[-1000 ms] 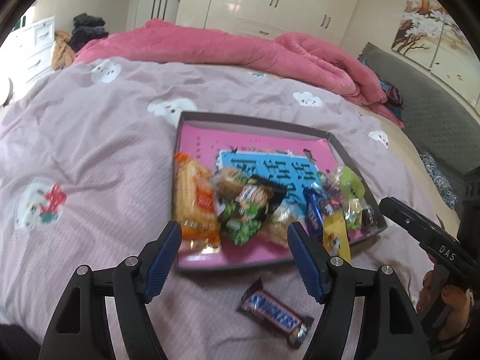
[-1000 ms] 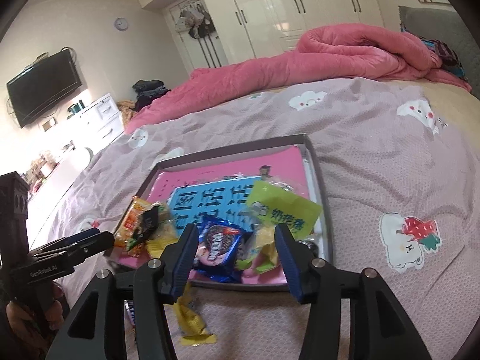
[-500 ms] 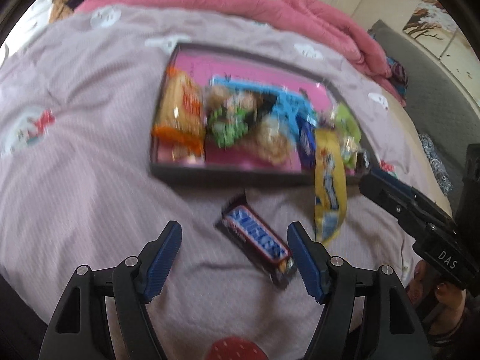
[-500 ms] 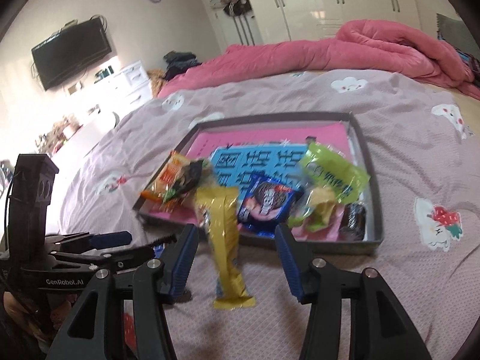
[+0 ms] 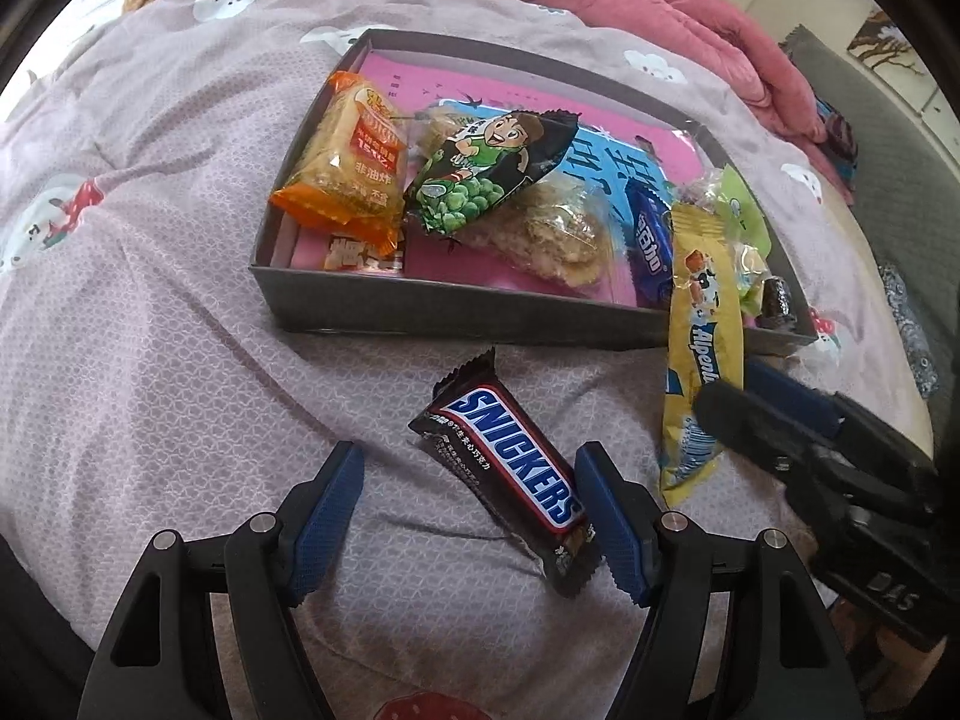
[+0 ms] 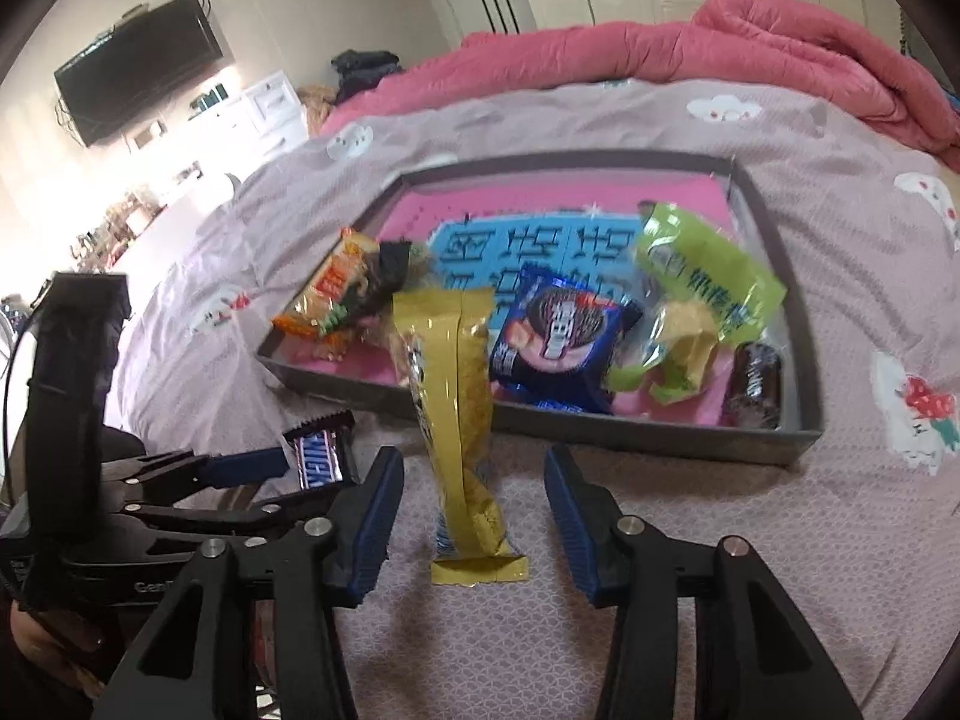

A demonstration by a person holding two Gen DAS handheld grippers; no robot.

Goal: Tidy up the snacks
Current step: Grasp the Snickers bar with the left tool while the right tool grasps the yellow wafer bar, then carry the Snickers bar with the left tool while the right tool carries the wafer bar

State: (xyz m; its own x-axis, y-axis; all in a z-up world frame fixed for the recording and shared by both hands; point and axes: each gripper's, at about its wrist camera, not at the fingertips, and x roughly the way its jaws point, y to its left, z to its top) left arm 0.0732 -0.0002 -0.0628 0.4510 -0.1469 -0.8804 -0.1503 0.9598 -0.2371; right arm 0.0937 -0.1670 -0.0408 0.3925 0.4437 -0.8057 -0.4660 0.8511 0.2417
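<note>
A Snickers bar lies on the bedspread in front of a grey tray. My left gripper is open around the bar's near end. A yellow Alpenliebe stick pack leans over the tray's front rim. In the right wrist view the yellow pack lies between the open fingers of my right gripper. The tray holds an orange cracker pack, a green pea bag, a blue Oreo pack and a light green bag.
The lilac bedspread with cloud prints spreads around the tray. A pink quilt is piled at the back. A television and a white dresser stand left of the bed. My right gripper shows in the left wrist view.
Both grippers have moved down and closer to the bed. The Snickers bar now sits between the left fingers, and the yellow pack between the right fingers.
</note>
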